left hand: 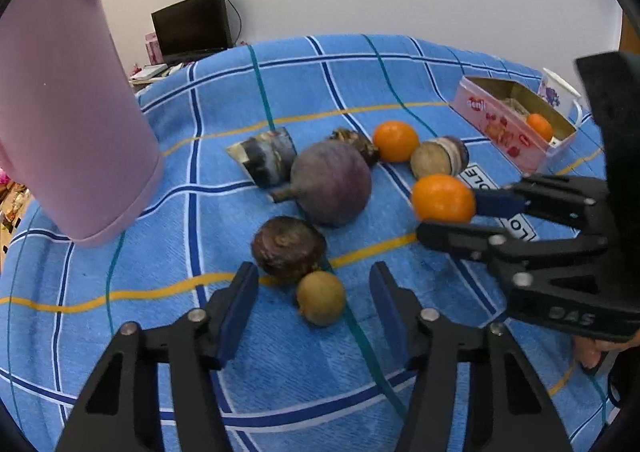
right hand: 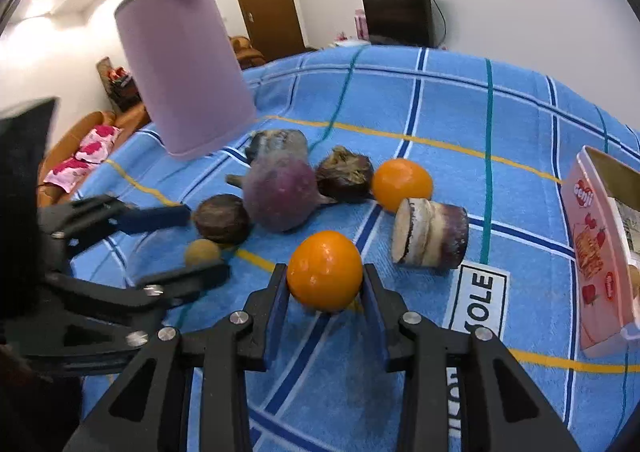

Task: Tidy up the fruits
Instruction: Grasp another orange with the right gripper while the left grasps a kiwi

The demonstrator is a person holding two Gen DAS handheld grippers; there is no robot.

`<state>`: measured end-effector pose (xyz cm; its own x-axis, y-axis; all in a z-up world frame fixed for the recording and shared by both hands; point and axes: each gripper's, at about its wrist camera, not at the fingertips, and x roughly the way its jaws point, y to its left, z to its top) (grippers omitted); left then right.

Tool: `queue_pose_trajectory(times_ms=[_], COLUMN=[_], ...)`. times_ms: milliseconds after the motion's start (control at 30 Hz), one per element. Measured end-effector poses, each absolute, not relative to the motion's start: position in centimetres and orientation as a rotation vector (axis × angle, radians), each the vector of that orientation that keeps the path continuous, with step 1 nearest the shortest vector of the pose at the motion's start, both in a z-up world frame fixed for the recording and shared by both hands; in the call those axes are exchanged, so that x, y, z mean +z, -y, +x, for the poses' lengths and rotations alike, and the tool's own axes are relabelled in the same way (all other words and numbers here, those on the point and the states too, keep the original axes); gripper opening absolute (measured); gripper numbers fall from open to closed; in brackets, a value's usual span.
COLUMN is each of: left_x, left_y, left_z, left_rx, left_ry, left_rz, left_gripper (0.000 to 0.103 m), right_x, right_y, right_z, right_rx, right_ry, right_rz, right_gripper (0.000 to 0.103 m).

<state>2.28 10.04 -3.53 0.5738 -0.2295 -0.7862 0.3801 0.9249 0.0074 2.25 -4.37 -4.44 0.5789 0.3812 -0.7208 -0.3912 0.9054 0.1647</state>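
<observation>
1. While we look along both wrist cameras, we find the fruit scattered on a table [left hand: 400, 68] covered by a blue checked cloth; we place everything relative to the big purple beet [left hand: 331, 184] in the middle.
2. Our right hand-held gripper [right hand: 325, 284] has its blue pads pressed on either side of an orange [right hand: 325, 270], to the right of the beet and nearer us. We cannot tell whether the orange has left the cloth.
3. Our left hand-held gripper [left hand: 314, 304] stands open, its fingers to either side of a small tan fruit [left hand: 321, 303] just in front of the beet, pads not touching it.
4. We judge the orange light, firm and smooth, so it could slip; a hold across its widest part, as now, looks soundest.
5. We judge the tan fruit light and apt to roll; it wants a gentle squeeze across its middle.
6. A second orange [left hand: 396, 141] lies behind the beet to the right, beside a cut, banded piece [left hand: 440, 158].
7. A dark round fruit [left hand: 288, 248] sits just in front of the beet, touching the tan fruit.
8. Far right of the beet, an open pink box [left hand: 496, 124] already holds another orange [left hand: 540, 127]; what else is inside we cannot tell.
9. A mauve jug [left hand: 68, 112] stands well left of the beet; its inside is hidden.
</observation>
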Motion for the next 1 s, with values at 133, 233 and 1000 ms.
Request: queue_pose_trajectory(times_ms=[133,233,1000], left_x=[-4.2,-4.4,0.6], left_y=[-10.3,-10.8,-12.9], left_z=[2.8,3.0,1.4], left_rx=[-0.334,-0.331,-0.288], left_ry=[-0.916,-0.926,-0.572], left_rz=[0.155,0.136,-0.075], left_gripper=[0.034,0.027,0.026], right_x=[-3.7,-3.3,-0.4], right_y=[4.5,4.4,6.3], right_z=[1.2,0.8,-0.7], right_rx=[0.466,0.474,0.404], right_ry=[-0.787,-0.765,-0.55], right_rz=[-0.028,-0.038,-0.027], right_gripper=[0.038,0.038,0.038])
